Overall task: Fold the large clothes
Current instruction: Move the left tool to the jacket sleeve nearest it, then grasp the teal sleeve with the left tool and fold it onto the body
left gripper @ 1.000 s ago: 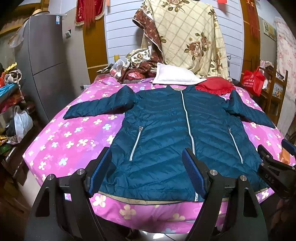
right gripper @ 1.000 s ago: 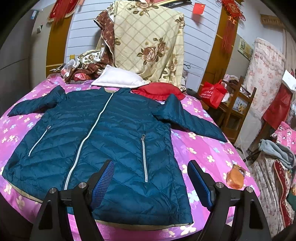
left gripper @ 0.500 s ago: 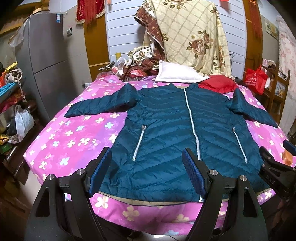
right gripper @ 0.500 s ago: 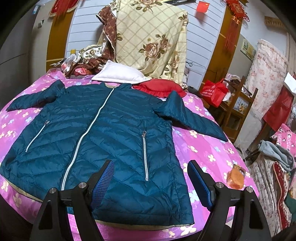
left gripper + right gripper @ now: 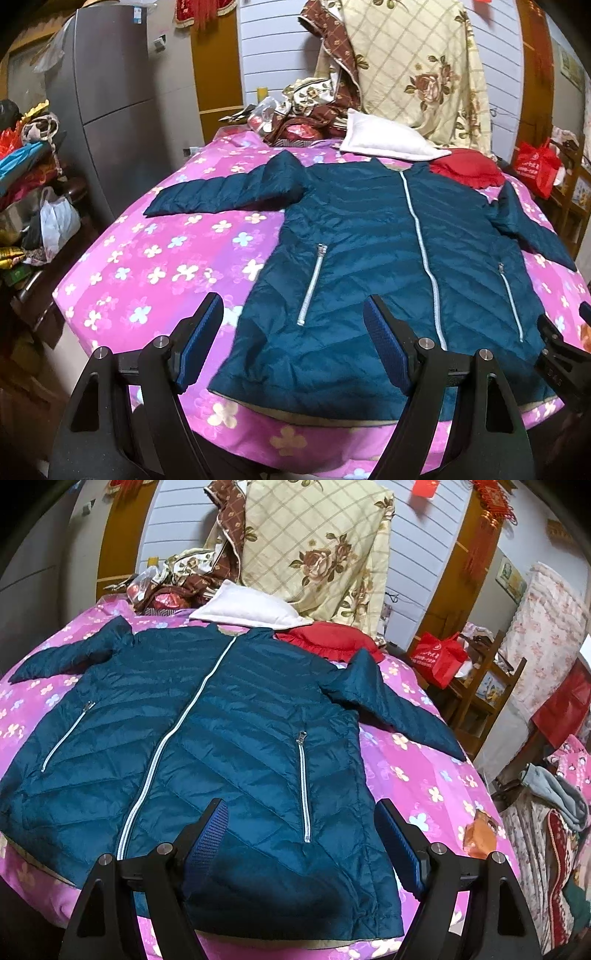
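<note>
A teal quilted down jacket (image 5: 369, 251) lies flat and zipped on a bed with a pink flowered sheet (image 5: 155, 266), both sleeves spread out, hem toward me. It also shows in the right wrist view (image 5: 207, 746). My left gripper (image 5: 293, 328) is open and empty, above the jacket's lower left hem. My right gripper (image 5: 301, 834) is open and empty, above the lower right hem; part of it (image 5: 561, 362) shows at the right edge of the left wrist view.
A white pillow (image 5: 384, 142) and red cushion (image 5: 469, 168) lie at the collar, below a hung floral quilt (image 5: 417, 70). A grey fridge (image 5: 107, 96) and clutter stand left. A red bag (image 5: 437, 657), wooden shelf and clothes pile are right. An orange packet (image 5: 480, 838) lies on the sheet.
Both grippers have moved forward and a little lower toward the jacket's hem; the jacket looks larger in both views. Both stay open. The jacket has not moved.
</note>
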The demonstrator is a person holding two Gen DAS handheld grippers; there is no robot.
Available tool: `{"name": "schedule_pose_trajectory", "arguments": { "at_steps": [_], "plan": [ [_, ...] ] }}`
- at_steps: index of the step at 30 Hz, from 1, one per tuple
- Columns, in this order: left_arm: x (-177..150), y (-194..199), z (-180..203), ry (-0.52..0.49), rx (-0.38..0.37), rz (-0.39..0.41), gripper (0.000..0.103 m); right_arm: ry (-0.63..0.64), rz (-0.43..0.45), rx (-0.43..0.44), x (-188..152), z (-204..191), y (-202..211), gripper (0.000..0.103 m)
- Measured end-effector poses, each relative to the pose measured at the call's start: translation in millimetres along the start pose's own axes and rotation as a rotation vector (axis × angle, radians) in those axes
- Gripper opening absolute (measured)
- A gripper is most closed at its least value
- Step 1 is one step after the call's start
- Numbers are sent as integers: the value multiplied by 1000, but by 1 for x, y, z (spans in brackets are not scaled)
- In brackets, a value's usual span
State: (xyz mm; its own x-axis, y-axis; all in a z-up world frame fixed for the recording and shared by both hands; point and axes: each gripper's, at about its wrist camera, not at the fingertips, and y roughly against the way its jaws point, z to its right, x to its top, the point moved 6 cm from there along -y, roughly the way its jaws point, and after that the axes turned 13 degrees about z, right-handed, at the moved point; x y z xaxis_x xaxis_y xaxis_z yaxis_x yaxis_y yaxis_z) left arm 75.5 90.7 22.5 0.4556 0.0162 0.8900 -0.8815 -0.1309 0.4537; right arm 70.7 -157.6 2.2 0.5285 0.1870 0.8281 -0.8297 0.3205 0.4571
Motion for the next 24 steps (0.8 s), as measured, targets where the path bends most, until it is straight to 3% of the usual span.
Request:
{"name": "schedule_pose_trajectory", "arguments": {
  "at_steps": [15,24],
  "plan": [
    [27,-66,-91,54,207,-32,79,52,-24,41,31,-28,-42,79],
    [48,-129,-167,176,253,-115,79,37,-41,252,60,-77,-69,79]
  ]
}}
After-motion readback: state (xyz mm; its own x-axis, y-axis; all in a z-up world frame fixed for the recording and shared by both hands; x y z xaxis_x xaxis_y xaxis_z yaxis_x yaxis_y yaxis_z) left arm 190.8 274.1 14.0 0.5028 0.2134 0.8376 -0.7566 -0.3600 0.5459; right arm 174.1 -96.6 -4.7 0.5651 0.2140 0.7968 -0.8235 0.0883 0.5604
